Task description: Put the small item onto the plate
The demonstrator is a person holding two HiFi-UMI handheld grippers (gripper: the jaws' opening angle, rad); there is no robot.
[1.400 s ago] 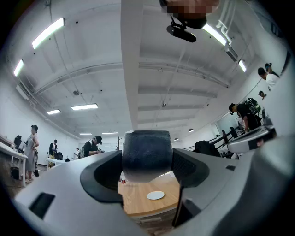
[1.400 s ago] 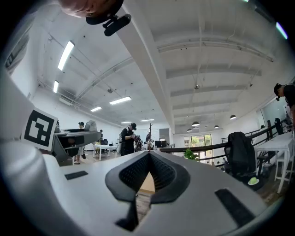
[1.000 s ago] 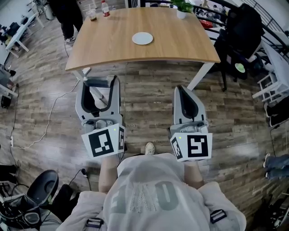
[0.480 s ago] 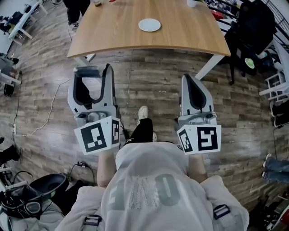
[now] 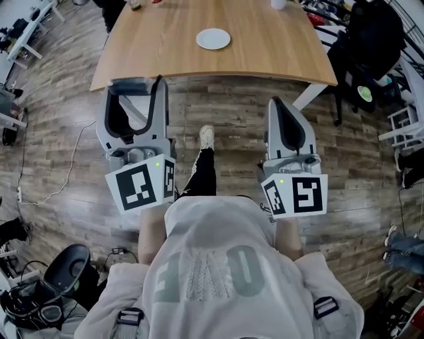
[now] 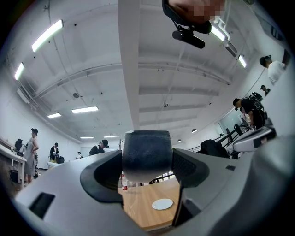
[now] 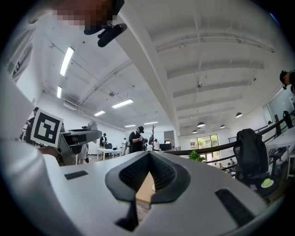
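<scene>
A white plate lies on the wooden table ahead of me; the left gripper view has it small and far beyond the jaws. My left gripper hangs over the floor just short of the table's near edge, shut on a small dark grey block with rounded corners. That block shows light grey at the jaw tips in the head view. My right gripper is level with it on the right, its jaws closed together with nothing between them.
Bottles and a white cup stand at the table's far edge. A white table leg slants down by the right gripper. A black bag on a chair is at right, a cable and a chair at left.
The person has stepped toward the table, one foot now forward between the grippers. The table's near edge has come up to the jaw tips. Both grippers keep their states.
</scene>
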